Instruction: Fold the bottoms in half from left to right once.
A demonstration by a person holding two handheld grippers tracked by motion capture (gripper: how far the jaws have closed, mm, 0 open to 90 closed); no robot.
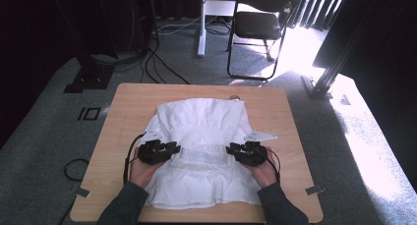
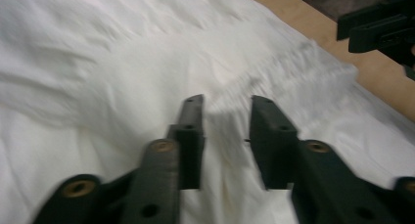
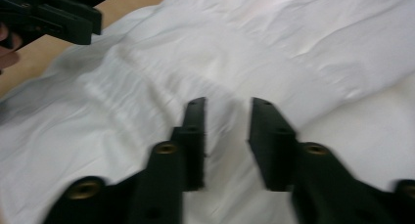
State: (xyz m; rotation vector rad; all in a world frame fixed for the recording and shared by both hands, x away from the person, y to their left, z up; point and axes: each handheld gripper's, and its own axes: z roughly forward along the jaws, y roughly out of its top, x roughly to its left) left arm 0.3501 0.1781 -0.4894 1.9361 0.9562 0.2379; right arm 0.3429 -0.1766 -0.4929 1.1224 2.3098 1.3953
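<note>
A white garment (image 1: 201,122) lies spread flat on the wooden table (image 1: 123,102), with a gathered elastic band (image 1: 202,155) across its middle. My left gripper (image 1: 173,149) is at the band's left end and my right gripper (image 1: 231,149) at its right end, pointing toward each other. In the left gripper view the jaws (image 2: 227,104) stand a little apart over the cloth, with the band (image 2: 288,67) just ahead. The right gripper view shows the same: its jaws (image 3: 227,104) are parted low over the white fabric (image 3: 318,48). Nothing is pinched in either.
Bare wood shows left and right of the garment. A small round object (image 1: 235,97) sits at the table's far edge. Beyond the table are a black chair (image 1: 260,23), a white post (image 1: 201,23) and floor cables (image 1: 157,63).
</note>
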